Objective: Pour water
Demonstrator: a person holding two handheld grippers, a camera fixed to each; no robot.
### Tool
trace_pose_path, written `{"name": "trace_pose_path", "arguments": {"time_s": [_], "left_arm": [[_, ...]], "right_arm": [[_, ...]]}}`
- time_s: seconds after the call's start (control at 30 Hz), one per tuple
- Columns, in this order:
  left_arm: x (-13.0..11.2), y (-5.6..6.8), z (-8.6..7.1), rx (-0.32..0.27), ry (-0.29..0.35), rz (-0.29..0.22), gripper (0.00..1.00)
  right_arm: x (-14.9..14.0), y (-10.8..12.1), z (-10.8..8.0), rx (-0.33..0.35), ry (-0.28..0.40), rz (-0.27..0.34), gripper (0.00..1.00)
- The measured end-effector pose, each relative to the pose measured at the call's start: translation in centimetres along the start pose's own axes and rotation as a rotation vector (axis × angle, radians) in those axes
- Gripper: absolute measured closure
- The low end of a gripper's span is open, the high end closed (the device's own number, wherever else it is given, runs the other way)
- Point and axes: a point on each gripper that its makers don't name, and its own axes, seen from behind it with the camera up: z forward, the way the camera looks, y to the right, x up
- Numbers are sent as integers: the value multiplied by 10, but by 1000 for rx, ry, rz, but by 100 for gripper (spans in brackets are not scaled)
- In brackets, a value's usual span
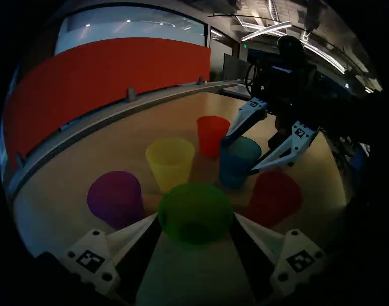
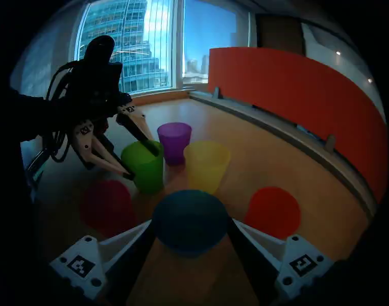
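My left gripper (image 1: 195, 218) had its fingers pinched on the sides of the green cup (image 1: 195, 201), which sat upright between them. My right gripper (image 2: 190, 224) held the blue cup (image 2: 190, 214) the same way, one finger pressed on each side. Close around them on the wooden desk (image 1: 118, 137) stood a purple cup (image 1: 115, 198), a yellow cup (image 1: 170, 160), an orange cup (image 1: 213, 133) and a dark red cup (image 1: 274, 196), all upright. I could not tell whether the two held cups rested on the desk.
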Motion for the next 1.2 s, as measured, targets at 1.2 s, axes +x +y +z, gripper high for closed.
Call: {"name": "trace_pose_path", "arguments": {"time_s": [1.2], "left_arm": [[32, 5, -33, 35, 89, 2, 13]], "right_arm": [[32, -6, -36, -41, 59, 22, 10]]}}
